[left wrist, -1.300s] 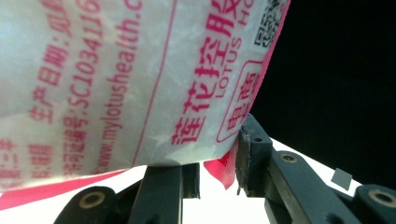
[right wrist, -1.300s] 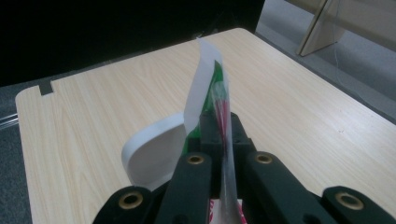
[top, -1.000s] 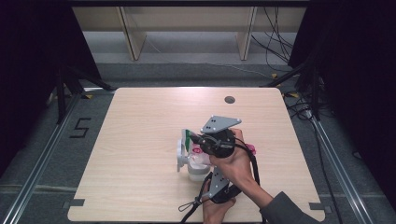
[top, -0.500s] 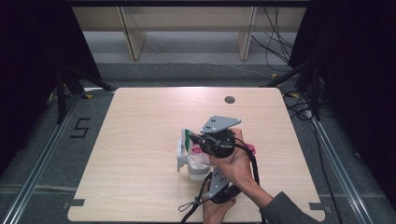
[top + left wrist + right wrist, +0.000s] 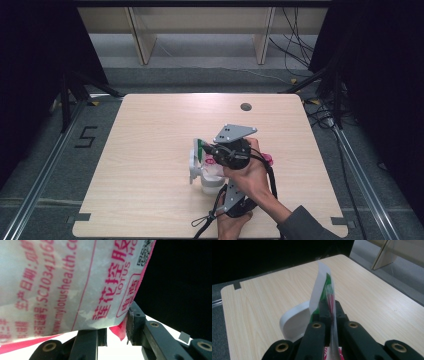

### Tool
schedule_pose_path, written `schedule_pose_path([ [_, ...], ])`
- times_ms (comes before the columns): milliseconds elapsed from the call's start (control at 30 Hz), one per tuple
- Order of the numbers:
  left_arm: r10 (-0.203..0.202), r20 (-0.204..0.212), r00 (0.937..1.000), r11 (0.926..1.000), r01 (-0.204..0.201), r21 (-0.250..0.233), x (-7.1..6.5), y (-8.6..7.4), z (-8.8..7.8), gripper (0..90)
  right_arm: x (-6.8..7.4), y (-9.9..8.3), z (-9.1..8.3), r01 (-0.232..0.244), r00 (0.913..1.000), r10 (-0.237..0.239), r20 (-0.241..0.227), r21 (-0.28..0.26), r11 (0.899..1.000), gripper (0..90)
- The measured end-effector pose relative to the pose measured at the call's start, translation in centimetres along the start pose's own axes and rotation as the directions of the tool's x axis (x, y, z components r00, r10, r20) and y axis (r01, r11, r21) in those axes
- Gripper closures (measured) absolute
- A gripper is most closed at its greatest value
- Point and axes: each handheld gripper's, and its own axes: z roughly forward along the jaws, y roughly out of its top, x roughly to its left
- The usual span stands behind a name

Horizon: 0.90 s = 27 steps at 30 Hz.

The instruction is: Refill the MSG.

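A white packet (image 5: 62, 282) with pink print hangs close in the left gripper view. Its pink lower edge sits between the jaws of my left gripper (image 5: 116, 327), which is shut on it. In the high view the packet (image 5: 212, 162) is held over a white cup (image 5: 212, 186) near the table's middle front. My right gripper (image 5: 329, 307) is shut on the packet's top strip (image 5: 320, 282), white with a green and pink edge, which stands up from its jaws. From above, the right gripper (image 5: 206, 149) lies just beyond the left hand, its grey plate on top. The cup's rounded white side (image 5: 292, 323) shows left of the right jaws.
The wooden table (image 5: 150, 130) has bare surface to the left, right and far side of the hands. A small round hole (image 5: 245, 106) sits near its far edge. Cables (image 5: 205, 220) trail off the front edge. Metal rails and shelf legs stand beyond the table.
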Motion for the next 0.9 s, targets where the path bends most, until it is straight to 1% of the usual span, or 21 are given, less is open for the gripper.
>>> schedule_pose_path([
  [33, -0.009, 0.006, 0.9999, 0.9999, 0.009, -0.012, -0.06, 0.03, 0.09, 73.1, -0.04, 0.05, -0.08, 0.001, 1.0000, -0.001, -0.001, -0.006, 1.000, 90.0],
  [67, 0.061, -0.011, 0.9981, 0.9969, -0.060, 0.052, 0.45, 0.12, -0.32, 73.1, -0.01, 0.09, -0.20, -0.004, 1.0000, 0.004, -0.004, -0.001, 1.000, 90.0],
  [100, 0.058, -0.009, 0.9983, 0.9969, -0.058, 0.053, 0.44, 0.10, -0.29, 73.1, -0.01, 0.07, -0.14, 0.006, 1.0000, -0.006, 0.007, -0.007, 1.000, 90.0],
  [133, -0.008, 0.004, 1.0000, 1.0000, 0.008, -0.002, -0.03, -0.01, 0.08, 73.1, 0.04, 0.03, 0.02, 0.012, 0.9999, -0.012, 0.006, -0.008, 1.000, 90.0],
  [200, -0.015, 0.003, 0.9999, 0.9998, 0.015, -0.013, -0.09, 0.03, 0.13, 73.1, 0.12, 0.05, 0.01, 0.003, 0.9999, -0.003, -0.010, 0.009, 1.000, 90.0],
  [233, 0.059, -0.014, 0.9982, 0.9973, -0.058, 0.044, 0.43, 0.16, -0.29, 73.1, 0.11, 0.09, -0.03, 0.007, 1.0000, -0.007, 0.005, -0.007, 1.000, 90.0],
  [267, 0.060, -0.012, 0.9982, 0.9970, -0.059, 0.050, 0.44, 0.19, -0.35, 73.1, 0.10, 0.10, -0.04, 0.007, 1.0000, -0.007, 0.007, -0.019, 1.000, 90.0],
  [300, 0.004, -0.001, 1.0000, 1.0000, -0.004, 0.005, 0.04, 0.09, -0.04, 73.1, 0.18, 0.10, -0.07, 0.001, 1.0000, -0.001, 0.002, -0.011, 1.000, 90.0],
  [333, -0.019, 0.005, 0.9998, 0.9998, 0.019, -0.012, -0.14, 0.04, 0.14, 73.1, 0.20, 0.09, -0.06, 0.009, 1.0000, -0.009, -0.001, -0.003, 1.000, 90.0],
  [367, -0.016, 0.005, 0.9999, 0.9998, 0.017, -0.010, -0.15, 0.03, 0.16, 73.1, 0.27, 0.04, 0.03, 0.015, 0.9999, -0.015, 0.006, -0.003, 1.000, 90.0],
  [400, -0.015, 0.008, 0.9998, 0.9998, 0.016, -0.012, -0.15, 0.04, 0.15, 73.1, 0.42, 0.02, 0.02, -0.002, 0.9999, 0.002, 0.010, 0.000, 1.000, 90.0],
  [467, -0.014, 0.006, 0.9999, 0.9998, 0.014, -0.011, -0.14, 0.03, 0.15, 73.0, 0.16, 0.08, -0.04, 0.012, 0.9999, -0.012, 0.003, 0.001, 1.000, 90.0],
  [533, -0.015, 0.003, 0.9999, 0.9998, 0.015, -0.010, -0.14, 0.03, 0.17, 73.1, 0.21, 0.03, 0.15, 0.017, 0.9998, -0.017, 0.011, -0.010, 1.000, 90.0],
  [567, -0.018, 0.005, 0.9998, 0.9998, 0.018, -0.012, -0.14, 0.05, 0.18, 73.1, 0.25, 0.04, 0.13, 0.015, 0.9999, -0.015, 0.007, -0.004, 1.000, 90.0],
  [600, -0.019, 0.005, 0.9998, 0.9997, 0.019, -0.013, -0.14, 0.06, 0.18, 73.1, 0.28, 0.08, 0.09, 0.011, 0.9999, -0.011, -0.006, 0.011, 1.000, 90.0],
  [700, -0.019, 0.006, 0.9998, 0.9997, 0.019, -0.014, -0.14, 0.07, 0.17, 73.1, 0.23, 0.11, 0.16, 0.022, 0.9997, -0.022, 0.007, 0.000, 1.000, 90.0],
  [733, -0.022, 0.005, 0.9997, 0.9995, 0.022, -0.023, -0.16, 0.06, 0.23, 73.1, 0.22, 0.11, 0.16, 0.023, 0.9997, -0.023, 0.007, 0.000, 1.000, 90.0],
  [767, -0.019, 0.006, 0.9998, 0.9997, 0.019, -0.017, -0.14, 0.10, 0.16, 73.1, 0.22, 0.14, 0.14, 0.022, 0.9997, -0.022, 0.007, 0.000, 1.000, 90.0],
  [833, -0.013, 0.006, 0.9999, 0.9997, 0.013, -0.020, -0.10, 0.16, 0.14, 73.1, 0.18, 0.21, 0.03, 0.018, 0.9998, -0.018, 0.002, -0.001, 1.000, 90.0],
  [867, -0.013, 0.005, 0.9999, 0.9997, 0.013, -0.020, -0.08, 0.15, 0.14, 73.2, 0.33, 0.24, -0.10, -0.008, 1.0000, 0.008, -0.002, 0.004, 1.000, 90.0],
  [900, -0.016, 0.003, 0.9999, 0.9997, 0.016, -0.017, -0.08, 0.13, 0.16, 73.2, 0.36, 0.23, -0.11, -0.008, 1.0000, 0.008, -0.003, 0.004, 1.000, 90.0],
])
